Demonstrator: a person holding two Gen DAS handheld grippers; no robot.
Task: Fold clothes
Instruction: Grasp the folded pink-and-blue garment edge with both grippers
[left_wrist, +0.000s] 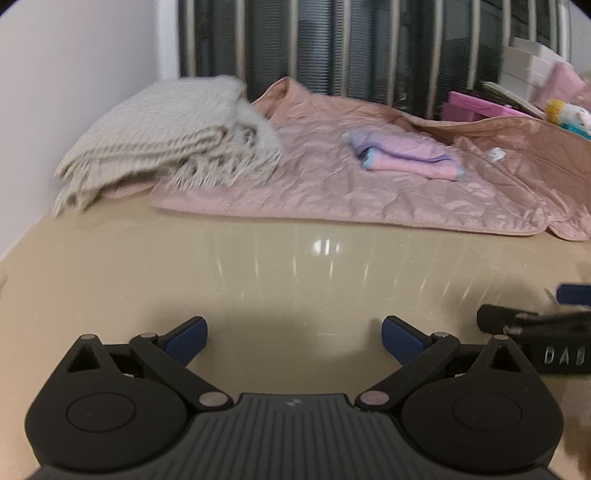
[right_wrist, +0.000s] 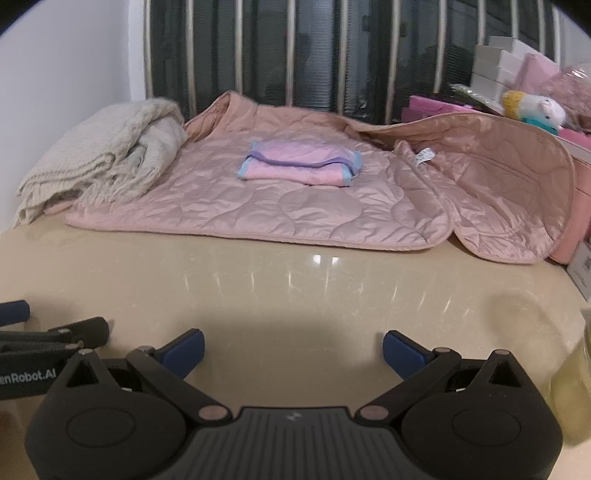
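Left tongs and right tongs sit side by side, spread wide (nothing between them).

We take the quilted jacket as our landmark, spread on the far part of the table. On its middle we see a small folded cloth. To its left, overlapping its edge, we see a folded fringed blanket against the wall. Behind it we see a railing. To its right and behind we find stacked boxes and a plush toy. Before it lies bare tabletop, where we hold the left gripper and the right gripper side by side.
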